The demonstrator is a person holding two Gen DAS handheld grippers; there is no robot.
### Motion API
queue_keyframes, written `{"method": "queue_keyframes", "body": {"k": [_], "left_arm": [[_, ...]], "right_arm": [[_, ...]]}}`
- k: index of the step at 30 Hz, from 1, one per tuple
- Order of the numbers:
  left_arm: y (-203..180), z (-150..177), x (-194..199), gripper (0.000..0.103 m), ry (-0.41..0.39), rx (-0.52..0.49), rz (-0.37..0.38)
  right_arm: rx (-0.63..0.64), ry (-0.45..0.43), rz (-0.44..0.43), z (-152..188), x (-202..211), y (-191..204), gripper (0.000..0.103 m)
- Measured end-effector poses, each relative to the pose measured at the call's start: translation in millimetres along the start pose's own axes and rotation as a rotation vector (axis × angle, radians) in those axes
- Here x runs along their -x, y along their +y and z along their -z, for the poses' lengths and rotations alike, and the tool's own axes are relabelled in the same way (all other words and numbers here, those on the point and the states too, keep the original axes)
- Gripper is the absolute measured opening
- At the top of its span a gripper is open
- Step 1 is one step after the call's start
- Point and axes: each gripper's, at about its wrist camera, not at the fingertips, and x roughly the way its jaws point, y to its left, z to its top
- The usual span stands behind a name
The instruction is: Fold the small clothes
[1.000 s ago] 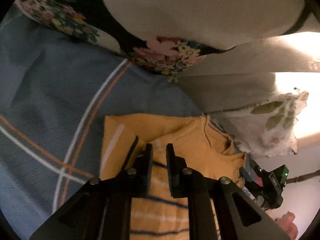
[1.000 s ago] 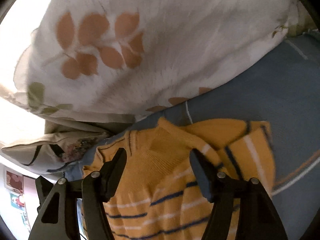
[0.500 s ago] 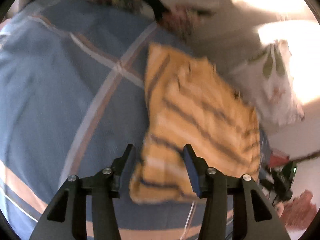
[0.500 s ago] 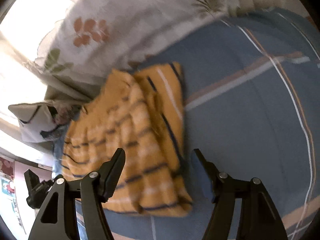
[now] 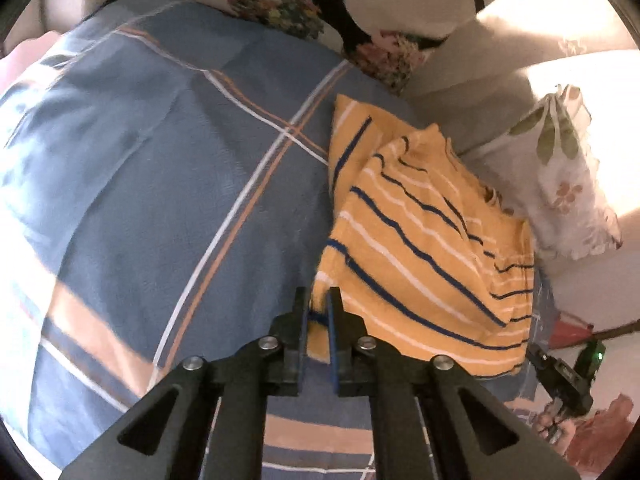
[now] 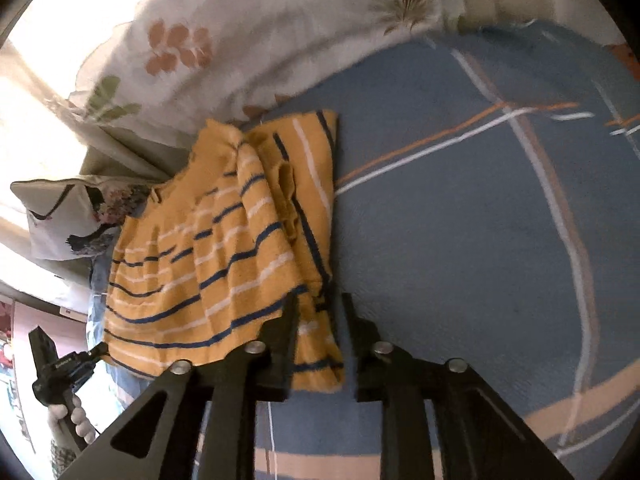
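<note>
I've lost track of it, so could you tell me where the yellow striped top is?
The yellow striped top lies on the blue plaid bedsheet beside the leaf-print pillow, its near corners at both grippers.

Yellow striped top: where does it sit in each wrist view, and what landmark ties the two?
Left wrist: yellow striped top lies right of centre, near corner between the left gripper fingers.
Right wrist: left of centre, near corner between the right gripper fingers.
Shared landmark: leaf-print pillow.
</note>
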Motion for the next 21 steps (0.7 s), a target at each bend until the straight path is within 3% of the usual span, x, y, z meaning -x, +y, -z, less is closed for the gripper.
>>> {"method": "queue_keyframes", "body": {"k": [4,5,7,8,15,21], "left_arm": [[9,10,16,0.011,-0.038,0.043,0.012],[10,11,18,0.014,-0.046,0.045,0.018],[4,11,18,0.031,-0.054,0.041,0.035],[5,12,19,0.033,-0.055,0.038,0.045],[8,3,-8,0.038,-0.017,0.037,0.121],[9,2,-37,0.041,0.067,0.023,0.189]], "right_arm": [[0.074,-0.014,-0.041,-1,12,29,0.033],[0.096,-0.008,-0.06,-1,13,39,0.036],[0.13,0.009,-0.096,1,6,61,0.044],[0.148,0.022,-0.116,3,0,77,0.047],[0.277,0.164,-0.228,14,-69,199,0.049],[0.389,0.274,-0.192,27,-152,306,0.055]]}}
